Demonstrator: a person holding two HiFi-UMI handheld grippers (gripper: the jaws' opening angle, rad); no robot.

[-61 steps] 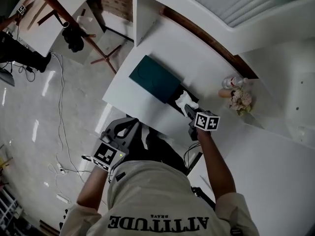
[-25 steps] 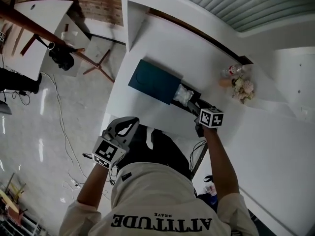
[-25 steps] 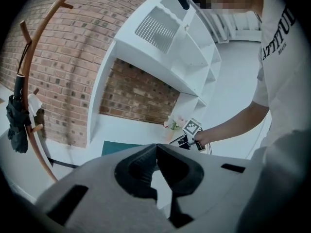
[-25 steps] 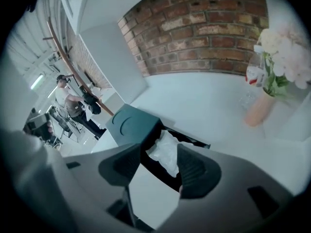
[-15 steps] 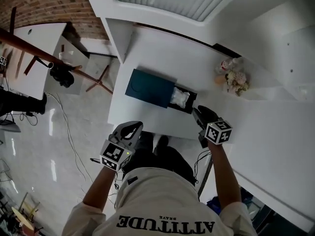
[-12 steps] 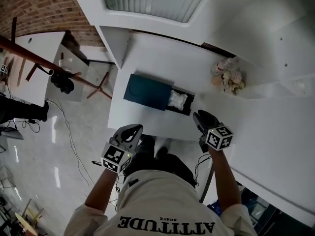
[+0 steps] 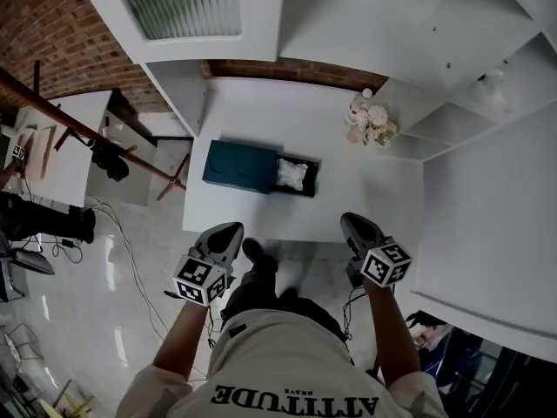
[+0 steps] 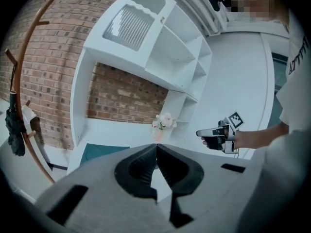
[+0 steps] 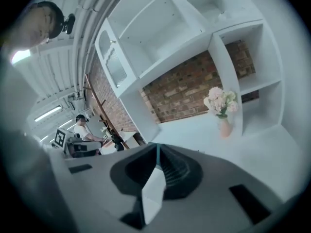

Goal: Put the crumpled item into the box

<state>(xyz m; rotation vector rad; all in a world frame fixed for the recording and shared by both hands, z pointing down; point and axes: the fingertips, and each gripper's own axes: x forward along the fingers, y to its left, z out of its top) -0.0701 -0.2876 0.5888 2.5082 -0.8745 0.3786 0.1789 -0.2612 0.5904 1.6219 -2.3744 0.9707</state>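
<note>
The left gripper (image 7: 231, 230) hangs just off the near edge of the table (image 7: 365, 190), as it did before. Its jaws are pressed together with nothing in them. The box (image 7: 237, 165) sits where it sat before. The crumpled item (image 7: 291, 174) was up in the right gripper's jaws earlier. Now it lies inside the open black part of the box, beside the dark teal lid. The right gripper (image 7: 350, 222) has pulled back from the box to the table's near edge. Its jaws have just been closing and now touch, with nothing between them.

On the left there is a shiny grey floor (image 7: 113, 268) with cables, a brown coat stand (image 7: 78, 124) and a brick wall (image 7: 52, 33). The white table is in the middle. The box is near its left edge. A small vase of flowers (image 7: 369, 122) stands at the back, well apart from the box. White shelves (image 7: 452, 120) rise on the right.

The strip of table between the box and the two grippers is bare. The right half of the table is bare too, up to the shelves.
</note>
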